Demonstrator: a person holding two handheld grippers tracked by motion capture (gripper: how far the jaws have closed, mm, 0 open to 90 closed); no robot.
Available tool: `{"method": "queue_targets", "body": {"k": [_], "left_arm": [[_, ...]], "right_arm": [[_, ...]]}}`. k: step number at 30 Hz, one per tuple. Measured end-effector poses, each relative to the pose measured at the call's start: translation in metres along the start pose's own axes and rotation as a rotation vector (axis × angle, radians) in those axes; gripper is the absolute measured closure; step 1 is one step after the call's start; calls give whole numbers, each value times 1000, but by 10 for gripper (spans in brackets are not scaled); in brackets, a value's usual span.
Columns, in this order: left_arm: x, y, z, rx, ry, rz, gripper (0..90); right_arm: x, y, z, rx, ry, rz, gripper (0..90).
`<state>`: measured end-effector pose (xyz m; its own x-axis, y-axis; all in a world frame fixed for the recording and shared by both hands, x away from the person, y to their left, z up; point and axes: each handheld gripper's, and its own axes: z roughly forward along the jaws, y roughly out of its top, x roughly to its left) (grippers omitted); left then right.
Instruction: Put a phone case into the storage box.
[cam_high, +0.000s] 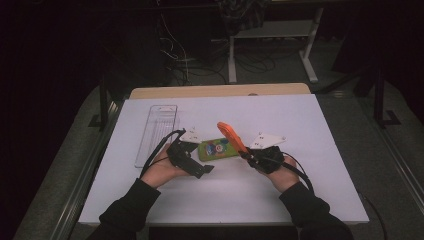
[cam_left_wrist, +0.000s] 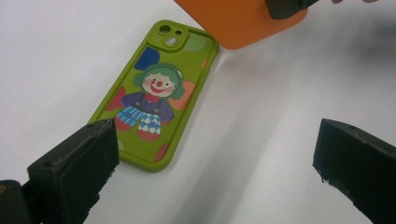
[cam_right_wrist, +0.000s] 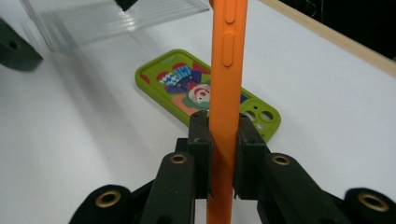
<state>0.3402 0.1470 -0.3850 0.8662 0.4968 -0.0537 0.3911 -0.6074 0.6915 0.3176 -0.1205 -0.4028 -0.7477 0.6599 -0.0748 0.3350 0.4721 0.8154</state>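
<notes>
A green phone case printed with a clown lies flat in the middle of the white table. My right gripper is shut on the lower edge of an orange phone case and holds it on edge, tilted up above the green case. In the high view the orange case slants up and left from the right gripper. My left gripper is open, jaws wide apart, low over the table just at the near end of the green case. It touches nothing.
A clear plastic tray lies lengthwise at the left of the table, past my left gripper. A wooden strip runs along the far edge. Table legs and cables stand on the dark floor beyond.
</notes>
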Motion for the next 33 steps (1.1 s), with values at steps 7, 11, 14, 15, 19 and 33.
{"method": "queue_targets", "body": {"k": [7,11,14,15,19,33], "left_arm": [[3,0,-2,8,0,11,0],[4,1,-3,-15,4,-19,0],[5,3,-6,-59,-1,-44,0],[6,3,-6,-71,-4,-54,0],[8,8,-8,-124,-17,-100,0],[20,35,0,-200,-64,-120,0]], "right_arm": [[-10,-2,-2,-37,72,159,784],[-14,-4,-2,-59,110,232,784],[-13,-4,-3,-60,109,228,784],[-13,-4,-2,-60,108,223,784],[-11,-3,-3,-58,111,224,784],[-6,-1,2,-60,119,206,784]]}}
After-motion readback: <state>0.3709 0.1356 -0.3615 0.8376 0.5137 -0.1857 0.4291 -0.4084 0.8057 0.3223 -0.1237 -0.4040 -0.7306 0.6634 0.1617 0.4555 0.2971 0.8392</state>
